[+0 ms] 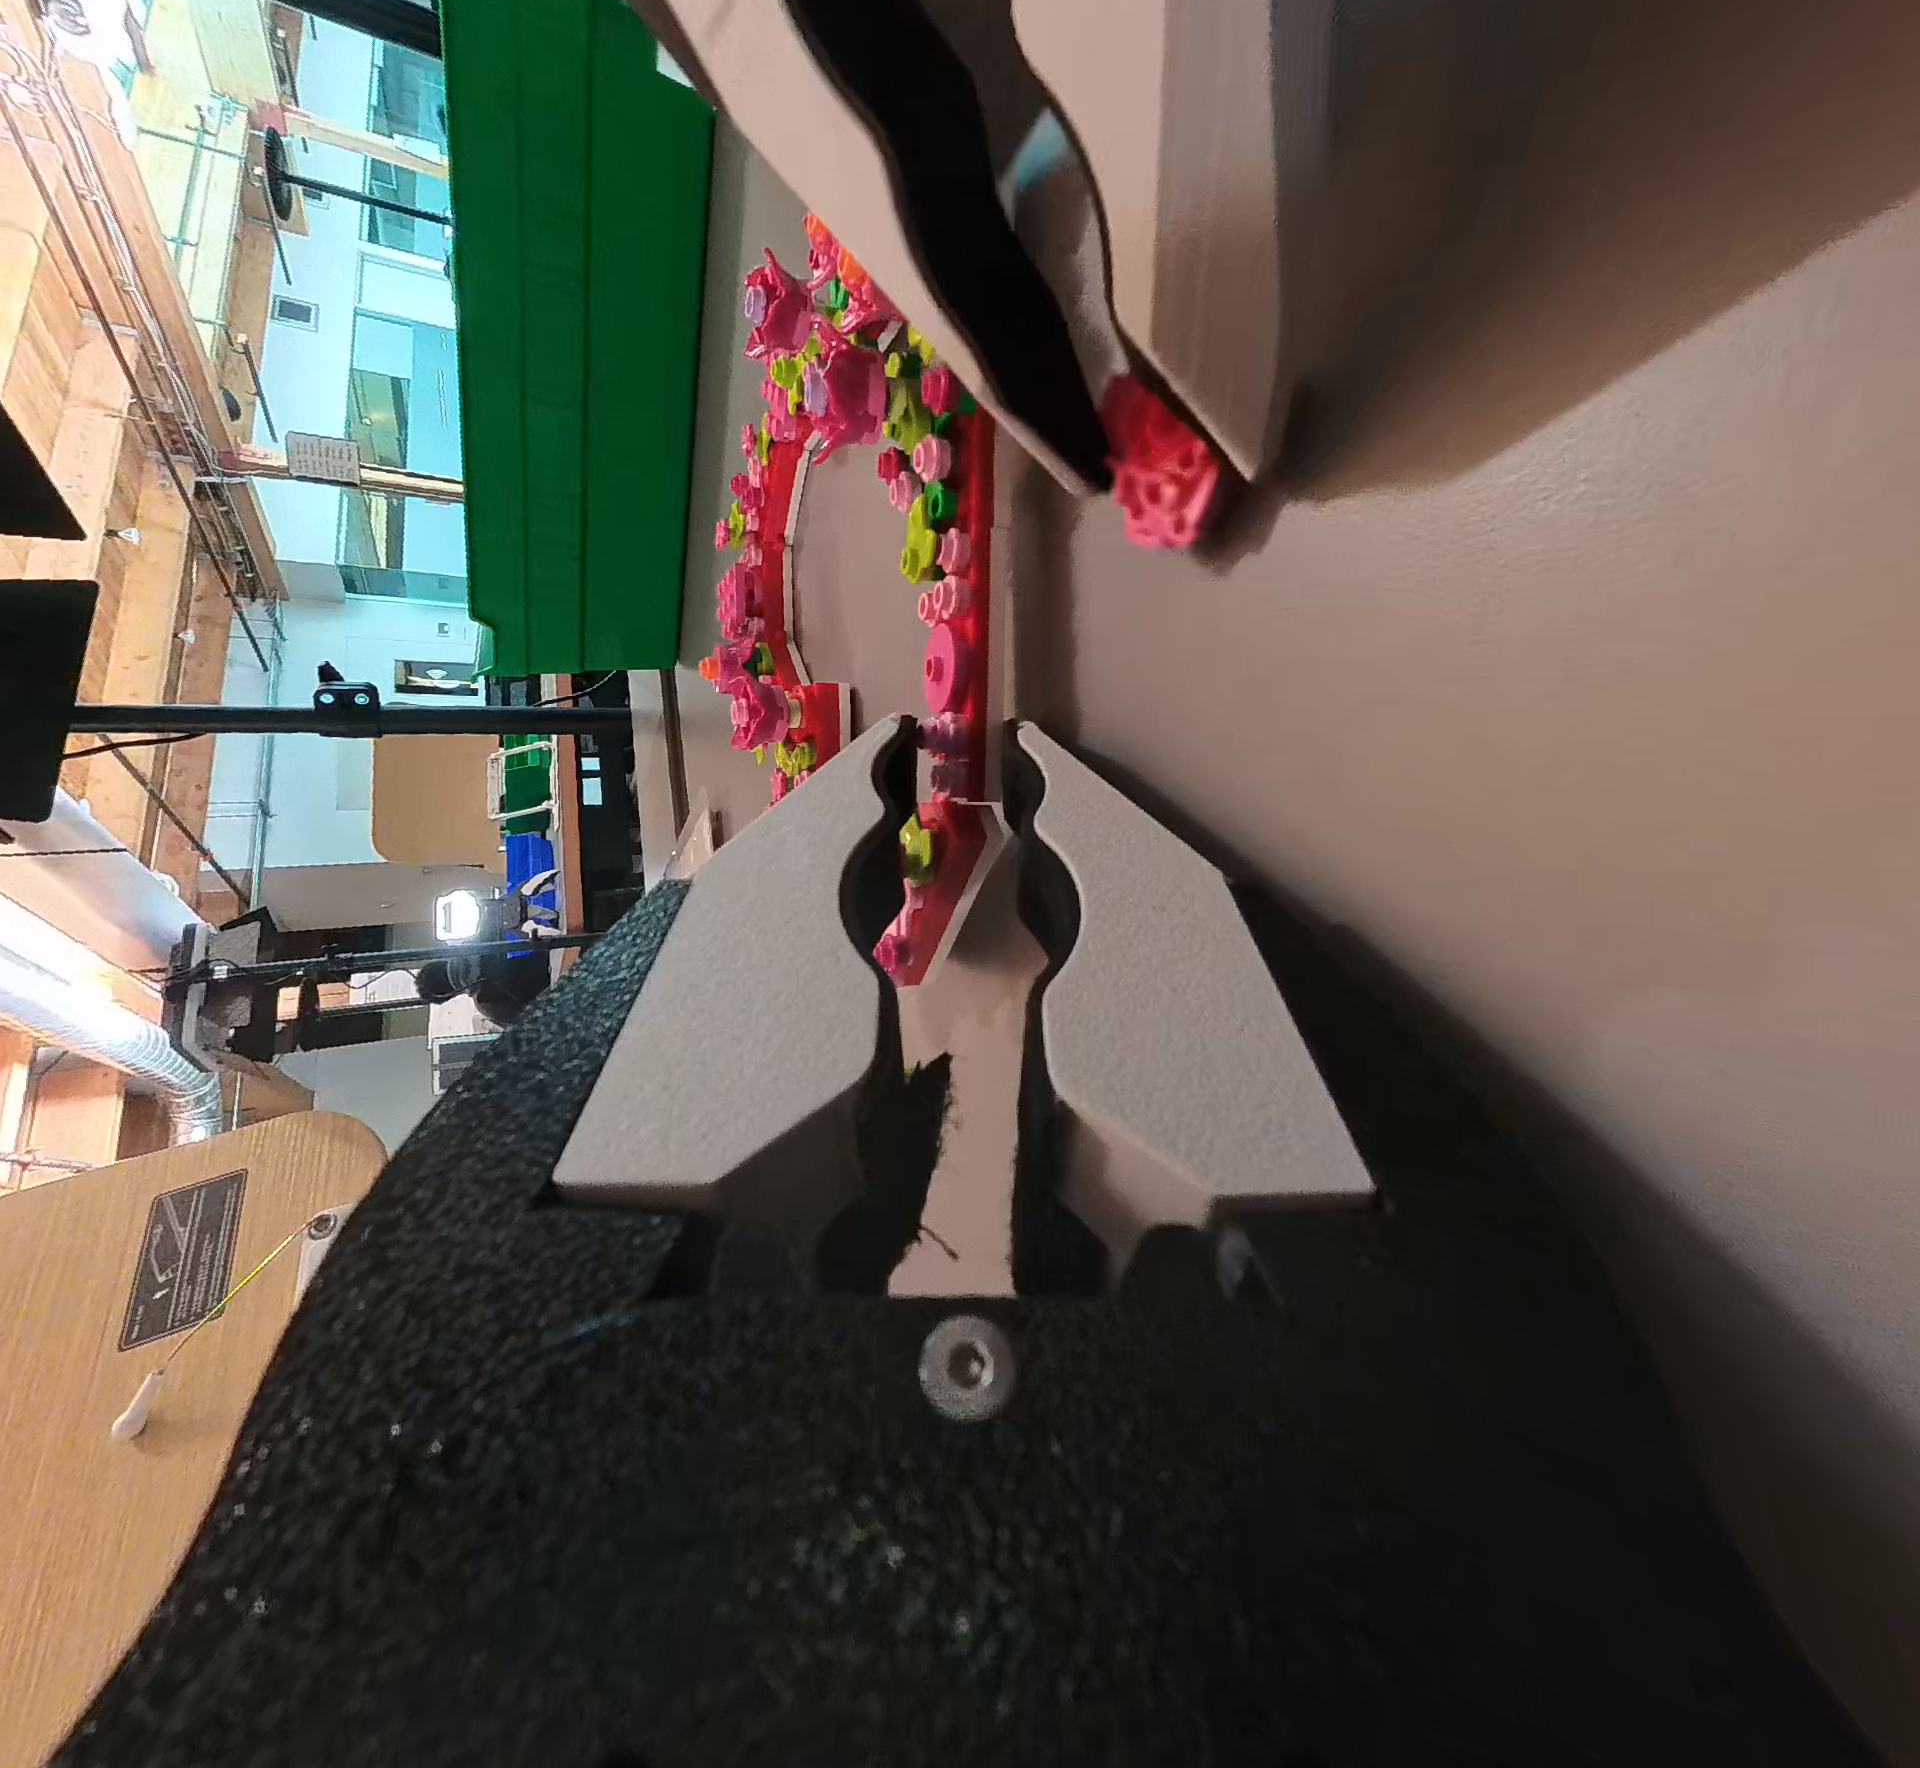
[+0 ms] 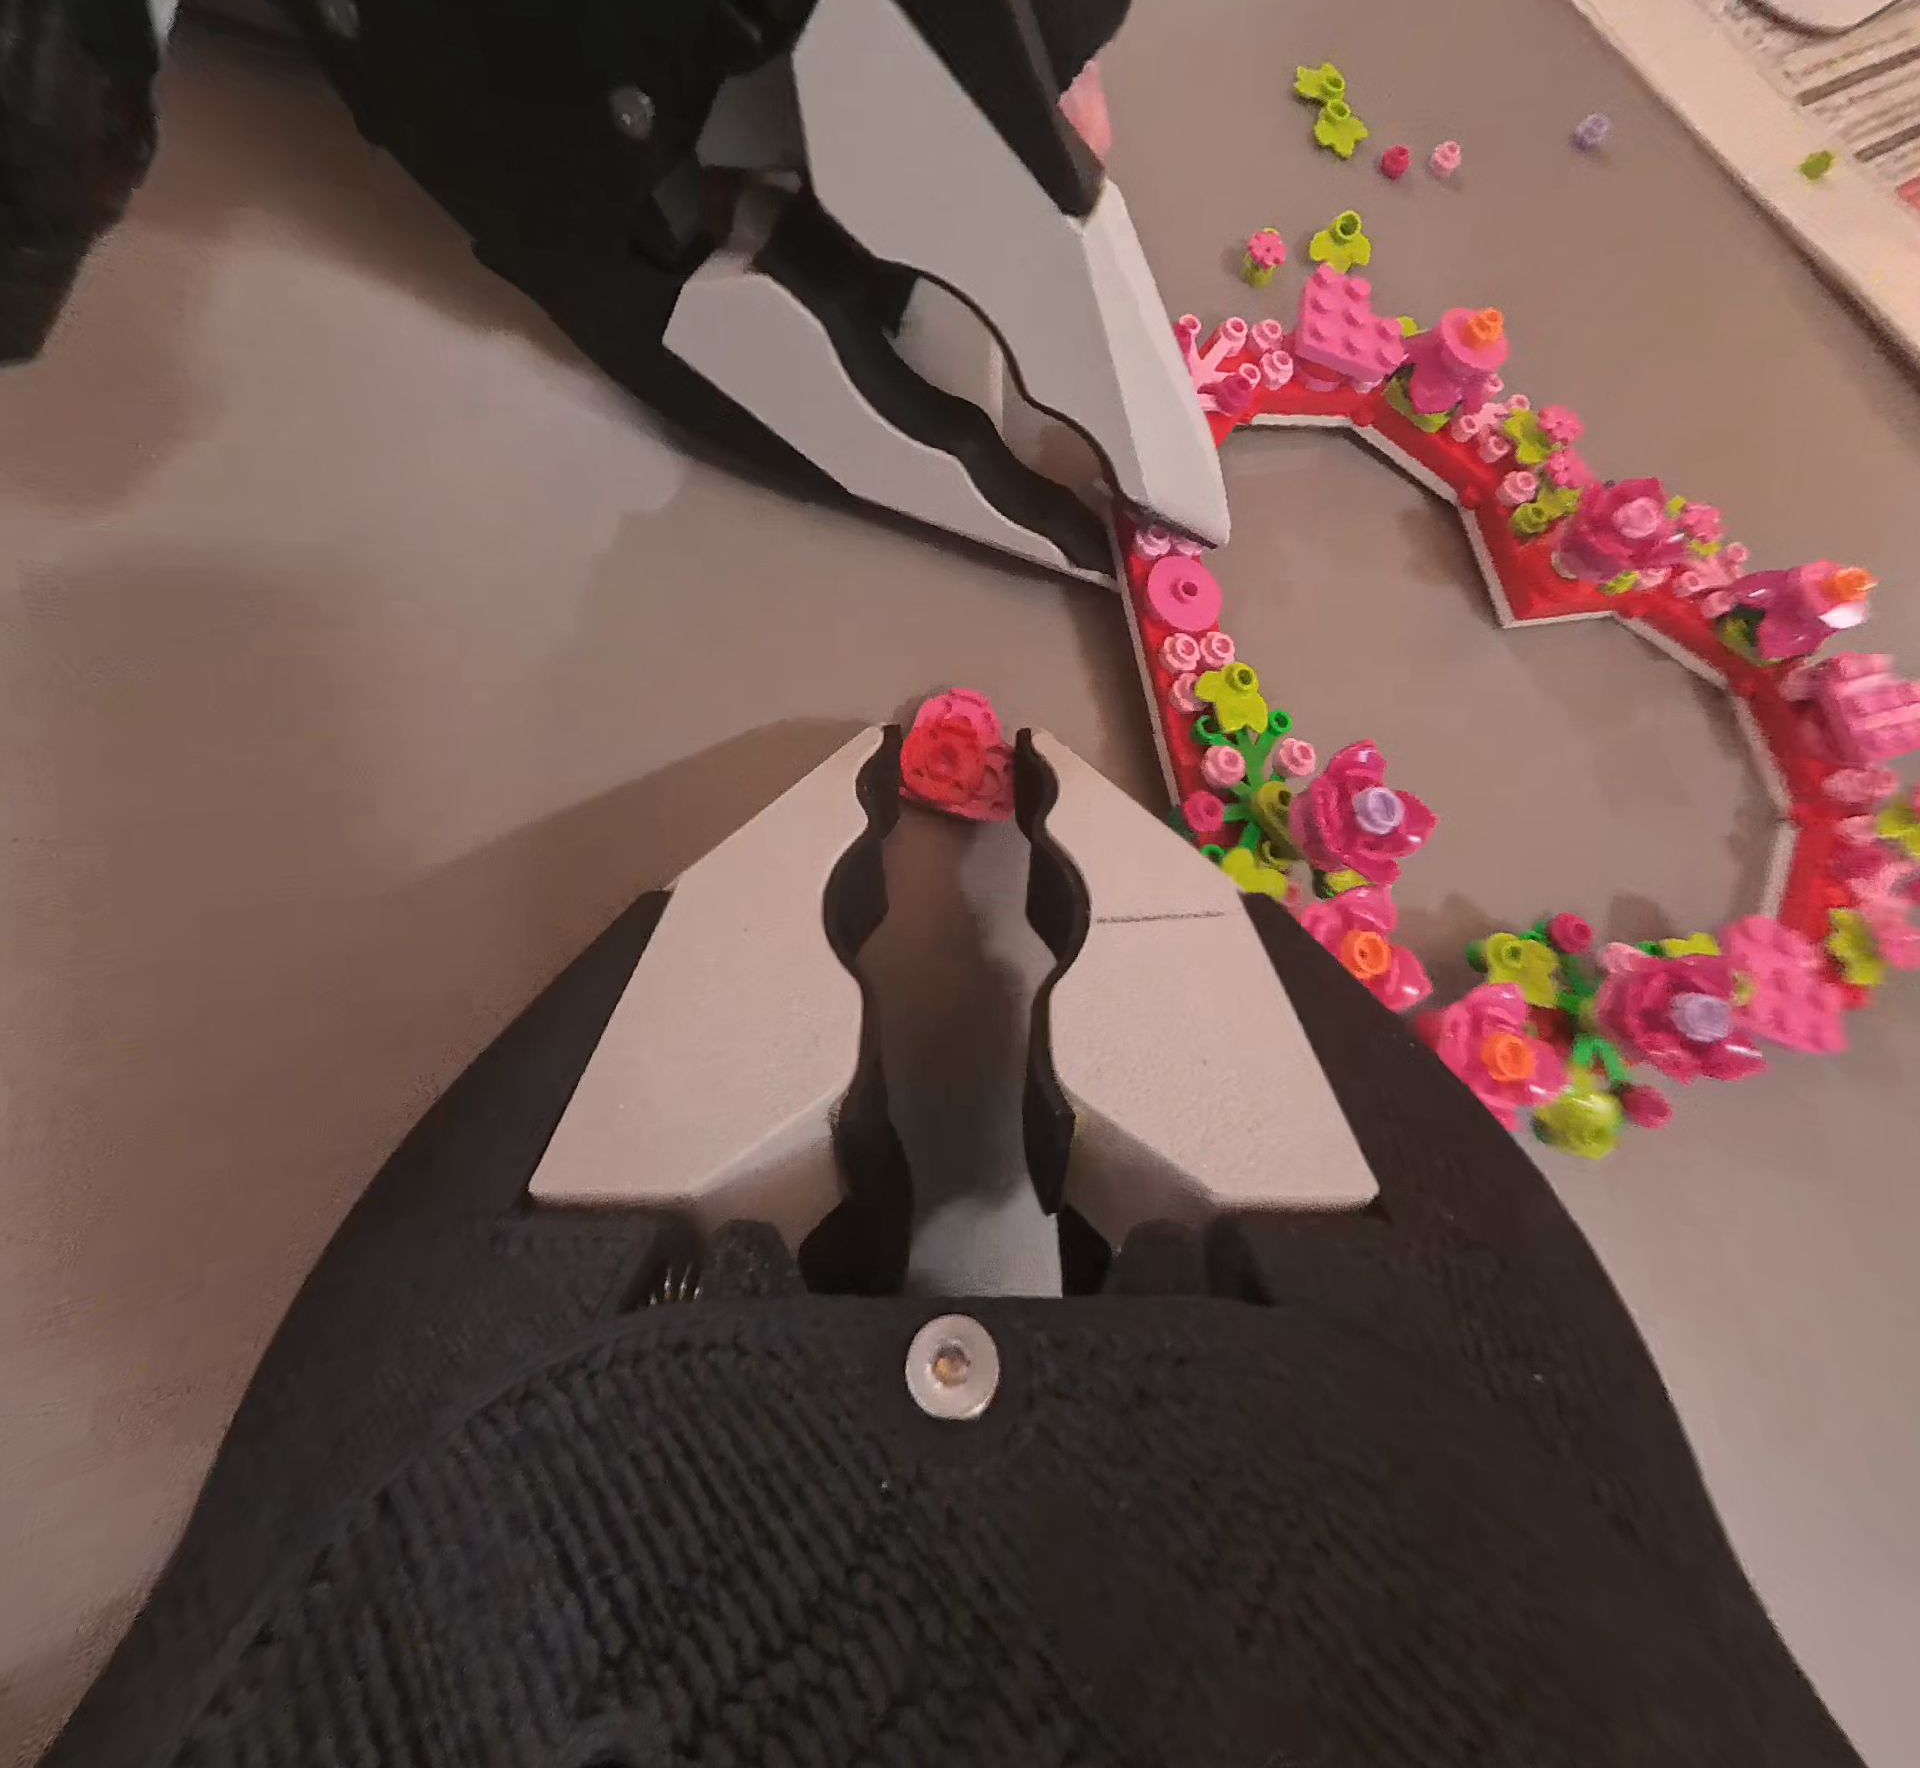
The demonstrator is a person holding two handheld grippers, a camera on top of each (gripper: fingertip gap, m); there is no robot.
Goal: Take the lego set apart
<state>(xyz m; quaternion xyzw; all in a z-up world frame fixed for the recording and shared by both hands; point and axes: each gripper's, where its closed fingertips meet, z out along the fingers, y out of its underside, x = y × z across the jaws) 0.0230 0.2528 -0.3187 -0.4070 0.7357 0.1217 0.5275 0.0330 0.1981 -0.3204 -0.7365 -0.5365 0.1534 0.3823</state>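
A red heart-shaped lego frame (image 2: 1455, 471) with pink flowers and lime-green leaves lies flat on the grey table (image 2: 416, 575). My left gripper (image 1: 956, 731) lies on its side and is shut on the frame's near edge (image 1: 977, 513). It also shows in the right wrist view (image 2: 1174, 544), clamped on the frame's left corner. My right gripper (image 2: 951, 742) is shut on a small red-pink rose piece (image 2: 951, 768), held just left of the frame and apart from it. The rose (image 1: 1169, 482) and the right gripper (image 1: 1164, 466) also show in the left wrist view.
Several loose small lego pieces (image 2: 1335, 108) lie scattered on the table beyond the frame. Printed paper sheets (image 2: 1766, 4) lie at the far right. A green bin (image 1: 571, 316) stands at the table's far side behind the frame. The tips of one gripper are about 6 cm away from the tips of the other.
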